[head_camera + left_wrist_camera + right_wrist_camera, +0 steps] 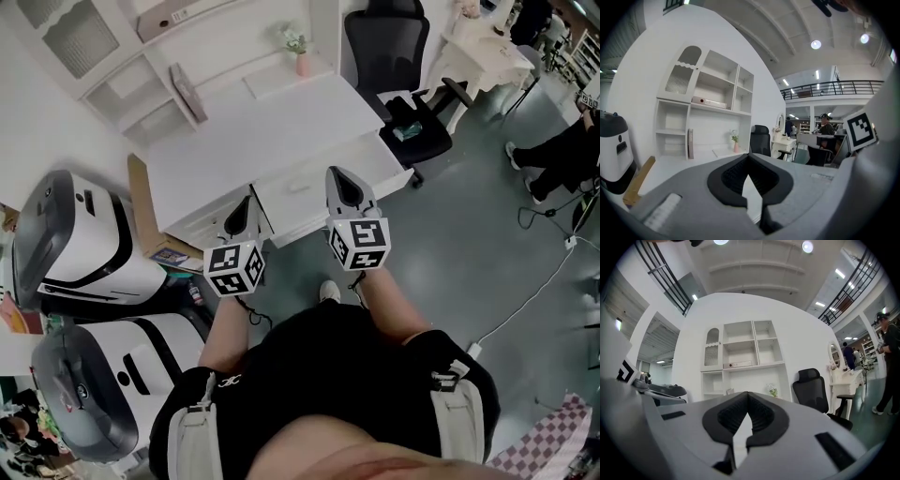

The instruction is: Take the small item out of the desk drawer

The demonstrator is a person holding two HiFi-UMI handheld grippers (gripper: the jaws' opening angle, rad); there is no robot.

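Step in hand: the approach. Both tools are held out level toward the bench [234, 141], well short of the drawer [314, 211].
Left hand-held gripper [246, 204]: clenched, tips together, nothing between them.
Right hand-held gripper [339, 176]: clenched too, and empty.
Small item: not to be seen. I take it to lie inside the drawer, which looks pushed in.
Doing it well: I would open one pair of jaws before reaching the pale handle [298, 187]. Take the handle square on and pull straight toward the body so the drawer does not skew. Keep the other tool free and open for the pick, and look into the drawer before reaching in.
Watch for: the office chair [394, 56] on the right and the white machines [75, 234] on the left, which crowd the standing room.
Writing: the marker cubes [234, 269] carry black-and-white squares only, no words. The label on the binder [178, 17] on the shelf is too small to read.
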